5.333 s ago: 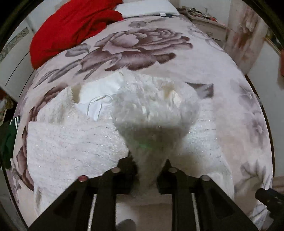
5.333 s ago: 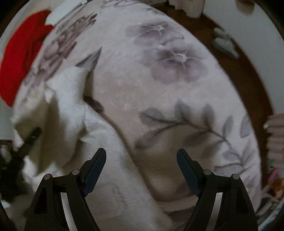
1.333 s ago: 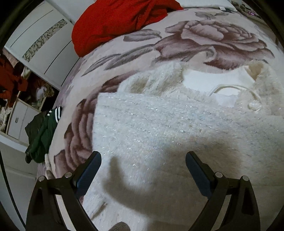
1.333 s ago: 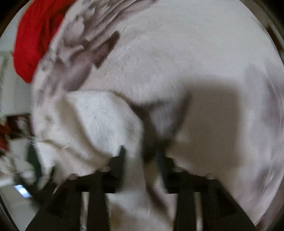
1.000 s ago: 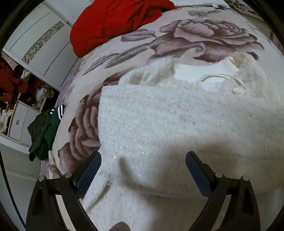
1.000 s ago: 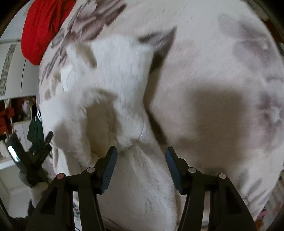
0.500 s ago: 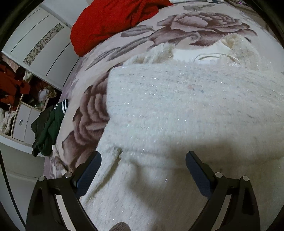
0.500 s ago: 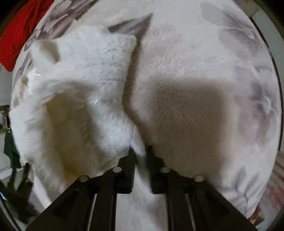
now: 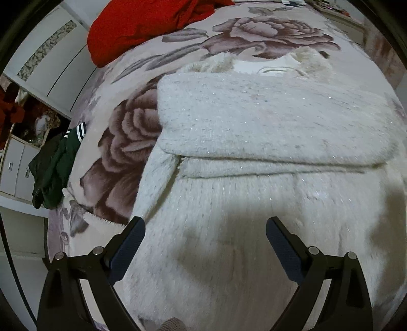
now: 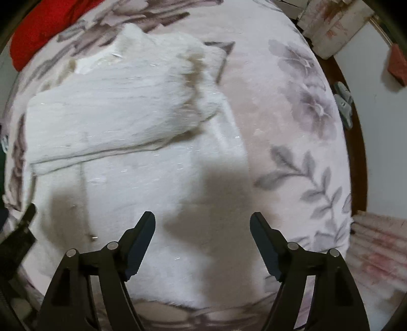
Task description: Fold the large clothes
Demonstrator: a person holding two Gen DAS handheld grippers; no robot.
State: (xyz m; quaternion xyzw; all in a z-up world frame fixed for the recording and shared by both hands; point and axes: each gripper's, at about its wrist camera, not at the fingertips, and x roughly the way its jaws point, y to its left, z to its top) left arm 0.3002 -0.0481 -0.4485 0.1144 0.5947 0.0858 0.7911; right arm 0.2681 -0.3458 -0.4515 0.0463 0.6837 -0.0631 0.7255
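Observation:
A white fluffy sweater (image 9: 254, 157) lies flat on the floral bedspread (image 9: 122, 142), both sleeves folded across the chest as a band (image 9: 267, 122). It also shows in the right wrist view (image 10: 127, 142). My left gripper (image 9: 204, 238) is open and empty above the sweater's lower body. My right gripper (image 10: 202, 233) is open and empty above the sweater's lower right part, near its side edge. The left gripper's body (image 10: 17, 236) shows at the left edge of the right wrist view.
A red garment (image 9: 152, 23) lies at the head of the bed. A dark green garment (image 9: 53, 165) hangs off the bed's left side by white cabinets (image 9: 15, 168). Wooden floor with grey slippers (image 10: 343, 104) lies right of the bed.
My right gripper let go of the sleeve, which now lies folded across the chest, and opened. Both grippers drew back toward the sweater's hem.

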